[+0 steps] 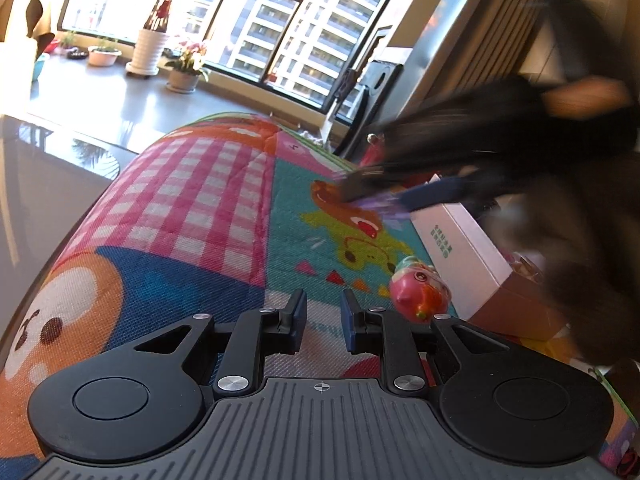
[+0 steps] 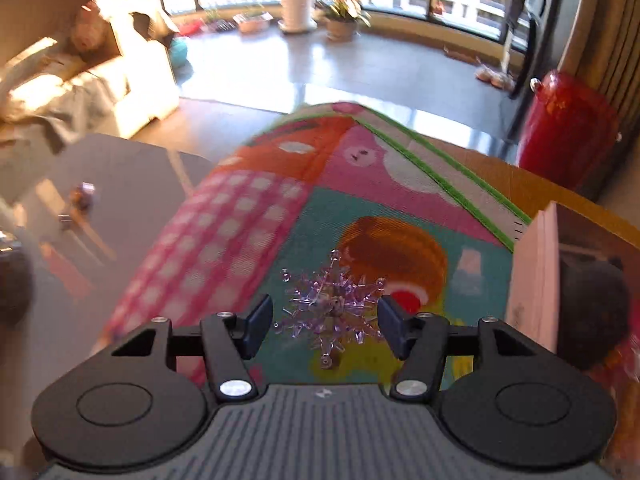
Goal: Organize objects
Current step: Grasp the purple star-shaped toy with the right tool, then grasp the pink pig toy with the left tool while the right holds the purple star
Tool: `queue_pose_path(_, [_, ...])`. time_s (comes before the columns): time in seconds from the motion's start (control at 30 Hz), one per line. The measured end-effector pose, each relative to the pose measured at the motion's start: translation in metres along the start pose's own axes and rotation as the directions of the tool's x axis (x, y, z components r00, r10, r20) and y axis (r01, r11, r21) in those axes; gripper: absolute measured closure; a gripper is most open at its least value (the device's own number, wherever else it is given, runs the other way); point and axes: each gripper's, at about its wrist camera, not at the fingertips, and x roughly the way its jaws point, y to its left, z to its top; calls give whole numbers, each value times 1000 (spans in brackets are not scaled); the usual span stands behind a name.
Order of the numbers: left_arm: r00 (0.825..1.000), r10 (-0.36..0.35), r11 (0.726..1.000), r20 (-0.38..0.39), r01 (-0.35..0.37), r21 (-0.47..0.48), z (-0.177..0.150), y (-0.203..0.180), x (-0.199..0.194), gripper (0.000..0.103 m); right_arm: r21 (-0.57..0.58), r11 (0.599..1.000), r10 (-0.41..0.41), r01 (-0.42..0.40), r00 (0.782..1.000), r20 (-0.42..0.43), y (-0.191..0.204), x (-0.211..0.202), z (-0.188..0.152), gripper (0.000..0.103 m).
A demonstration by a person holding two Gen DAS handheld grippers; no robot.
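Mat pink-white gingham, teal, orange cartoon patches; spiky ornament clear purple; toy pink.

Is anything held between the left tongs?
No: the left tongs stand open over the play mat, with the pink toy off to their right.

White box lid beside the patterned mat, two short lines of green printed characters on its top face, too small and blurred to read, no other legible text, brand, number or sign in either view
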Motion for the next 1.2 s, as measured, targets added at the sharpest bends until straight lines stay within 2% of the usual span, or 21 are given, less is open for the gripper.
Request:
queue_pose_path(0.13, [1000, 6, 1000, -5, -5, 2, 0, 0, 0, 81, -43, 999, 34, -30, 994, 99, -8, -70, -43, 45])
queue_pose_path(0.27, [1000, 21, 1000, -15, -21, 17, 0, -5, 3, 81, 11, 1000, 14, -15, 991, 132, -37, -116, -99, 45])
queue_pose_path(0.33, [999, 38, 999, -21, -37, 36, 0, -9, 3, 81, 50, 999, -25, 18, 991, 133, -54, -126, -127, 45])
queue_pose_path(0.43, [997, 71, 995, -24, -69, 76, -1, -19, 3, 81, 107, 987, -129, 116, 984, 123, -79, -127, -166, 45])
queue_pose_path(0.5, [997, 65, 995, -45, -61, 85, -2, -26, 6, 81, 159, 973, -186, 169, 977, 99, -98, -121, -187, 45])
queue_pose_path(0.57, [997, 50, 993, -67, -42, 111, -7, -38, 7, 81, 205, 960, -210, 190, 974, 80, -115, -115, -204, 45])
queue_pose_path(0.7, [992, 44, 980, -120, -20, 196, -19, -71, 13, 81, 255, 937, -266, 239, 961, 79, -140, -103, -222, 44])
queue_pose_path(0.77, [989, 49, 971, -142, -13, 239, -25, -86, 15, 81, 256, 933, -287, 252, 952, 110, -145, -103, -228, 43])
queue_pose_path(0.9, [984, 86, 944, -153, -32, 327, -34, -110, 20, 70, 286, 929, -285, 235, 947, 146, -152, -102, -235, 23])
queue_pose_path(1.03, [979, 114, 923, -167, -43, 381, -39, -126, 26, 55, 275, 937, -271, 214, 944, 188, -152, -102, -242, 15])
queue_pose_path(1.13, [977, 120, 929, -176, -48, 366, -34, -130, 26, 57, 273, 942, -257, 198, 945, 202, -153, -102, -243, 7])
queue_pose_path(1.2, [987, 106, 938, -118, -60, 341, -25, -130, 20, 58, 298, 938, -242, 176, 949, 204, -158, -103, -244, 1])
